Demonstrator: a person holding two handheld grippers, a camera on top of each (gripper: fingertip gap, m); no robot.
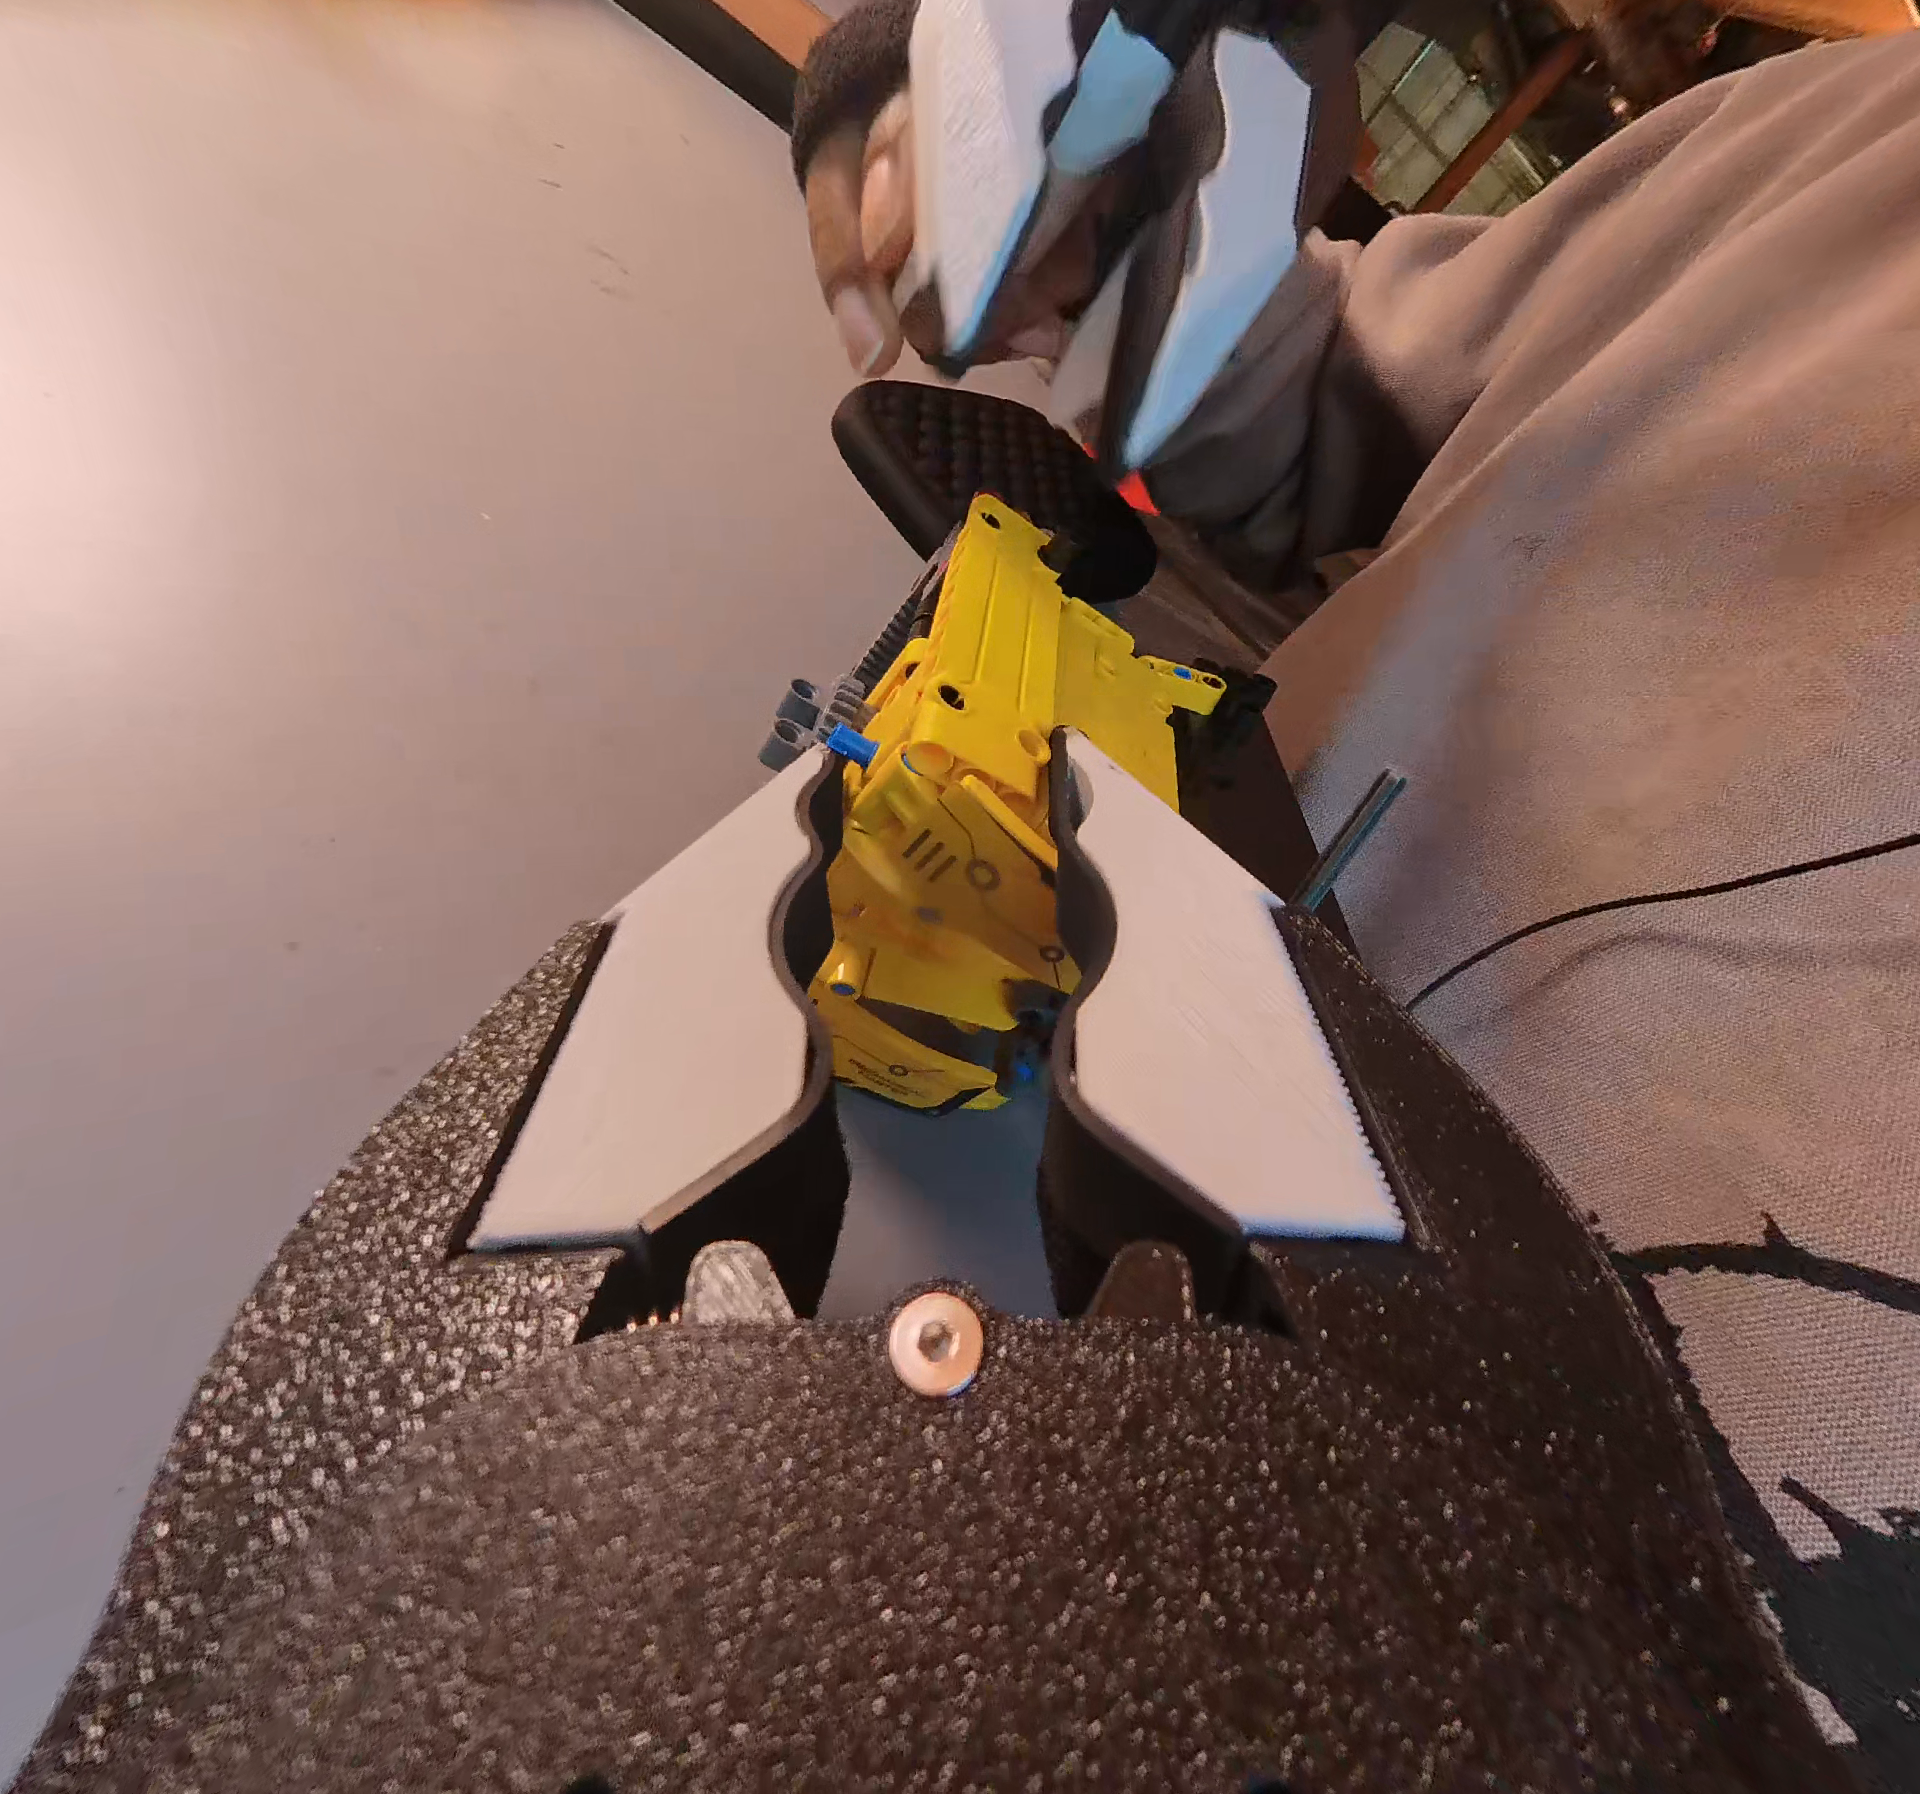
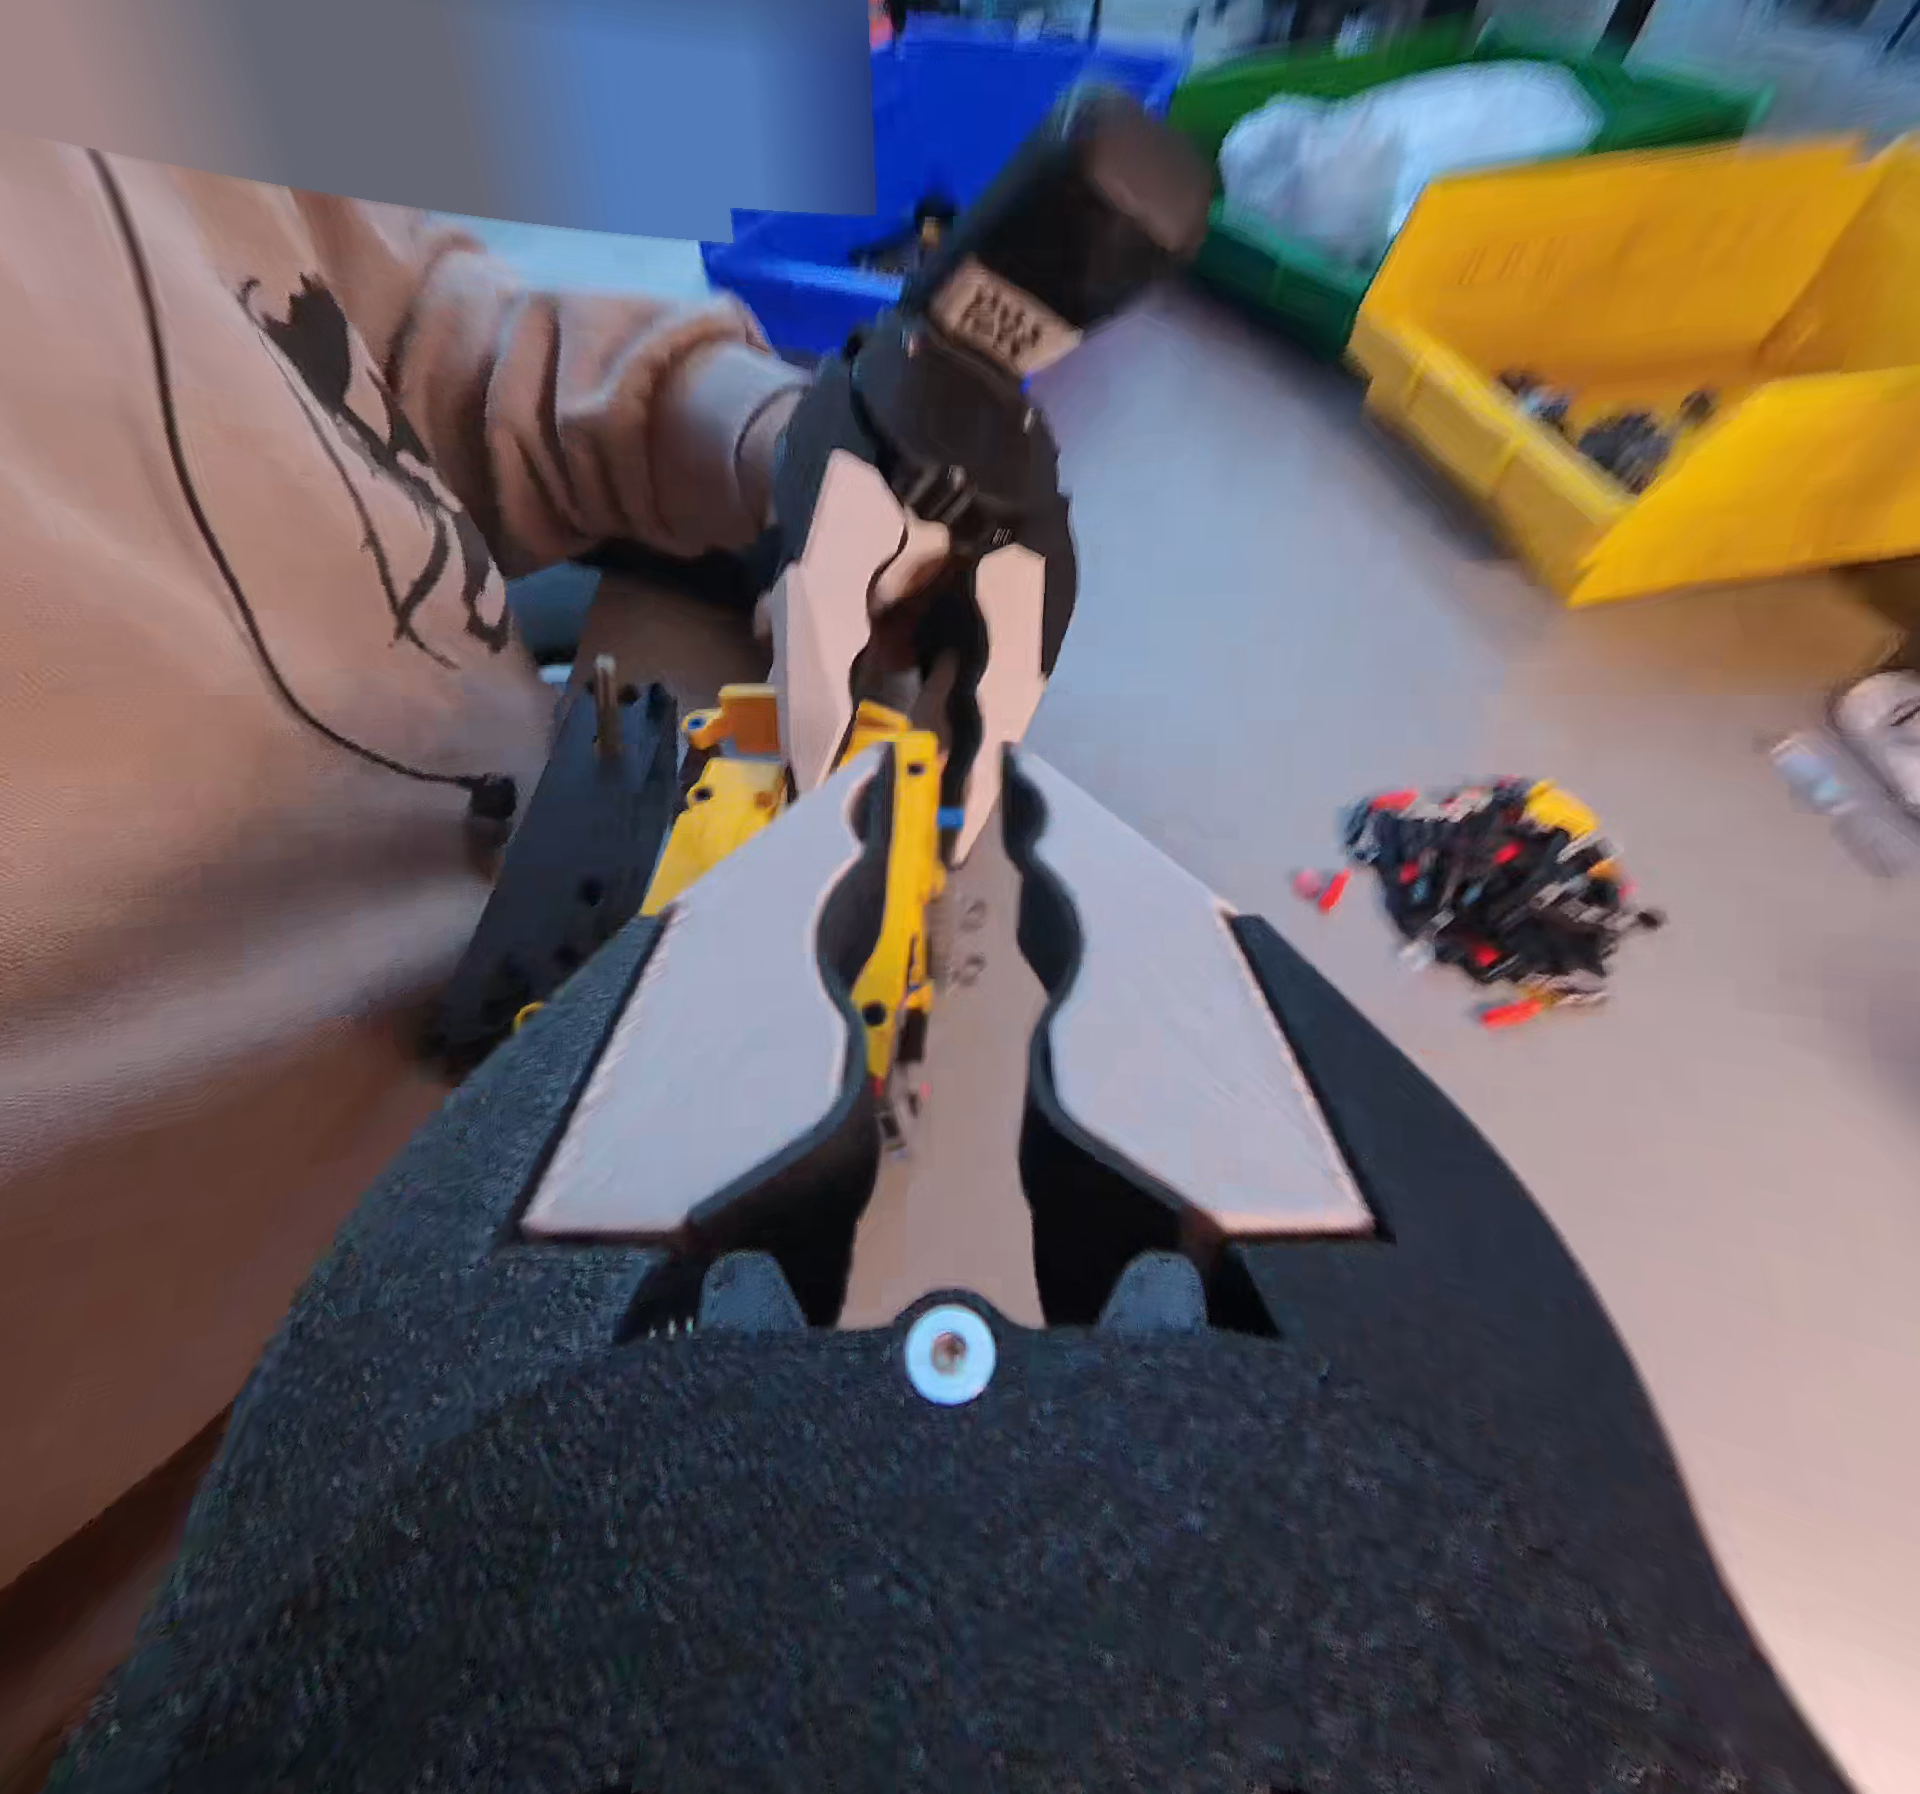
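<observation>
A yellow building-brick model (image 1: 997,643) with grey gears and a blue pin (image 1: 847,738) lies between the fingers of my left gripper (image 1: 940,752). Both dark pads press its sides, so the gripper is shut on it. A black textured panel (image 1: 956,466) sits at the model's far end. My right gripper (image 2: 951,768) is open and empty, and grey table shows between its pads. The yellow model (image 2: 899,871) runs along the inner side of its left finger. In the left wrist view the right gripper (image 1: 1039,404) hovers blurred just beyond the model. A left-gripper finger (image 2: 821,622) shows reaching down onto the model.
A black holed piece with a peg (image 2: 582,861) lies beside the model by a person's tan sleeve (image 2: 260,601). A pile of small black and red parts (image 2: 1486,892) lies to the right. Yellow (image 2: 1662,373), green (image 2: 1299,269) and blue (image 2: 935,134) bins stand behind on the grey table (image 1: 364,497). Tip to tip, the grippers are about 7 cm apart.
</observation>
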